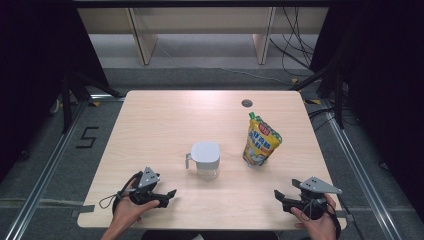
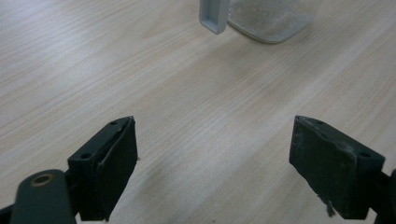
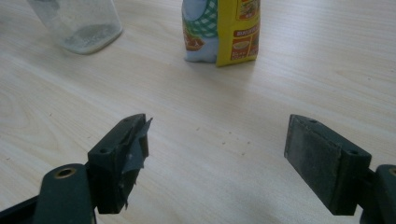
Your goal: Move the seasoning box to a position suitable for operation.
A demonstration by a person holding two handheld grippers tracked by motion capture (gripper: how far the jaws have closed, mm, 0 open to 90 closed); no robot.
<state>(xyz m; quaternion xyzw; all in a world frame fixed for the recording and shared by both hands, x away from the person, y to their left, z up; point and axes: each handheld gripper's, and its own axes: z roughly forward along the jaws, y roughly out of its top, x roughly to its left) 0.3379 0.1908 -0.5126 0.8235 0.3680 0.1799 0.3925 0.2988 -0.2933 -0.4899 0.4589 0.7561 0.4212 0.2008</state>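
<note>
A clear jug with a grey-white lid [image 1: 205, 159] stands mid-table, its handle on the left. A yellow stand-up pouch with a green cap [image 1: 260, 141] stands to its right. My left gripper [image 1: 170, 196] rests low at the front left of the table, open, nothing between its jaws. The left gripper view shows the jug's handle [image 2: 214, 16] and base [image 2: 271, 21] ahead, well apart from the left gripper [image 2: 212, 161]. My right gripper [image 1: 278, 196] lies at the front right, open and empty. Ahead of the right gripper [image 3: 217, 158] stand the pouch [image 3: 222, 32] and the jug [image 3: 81, 23].
The light wooden table [image 1: 165, 125] has a round cable hole [image 1: 247, 103] near its far edge. Wooden furniture legs and cables lie on the floor beyond. Dark curtains flank both sides.
</note>
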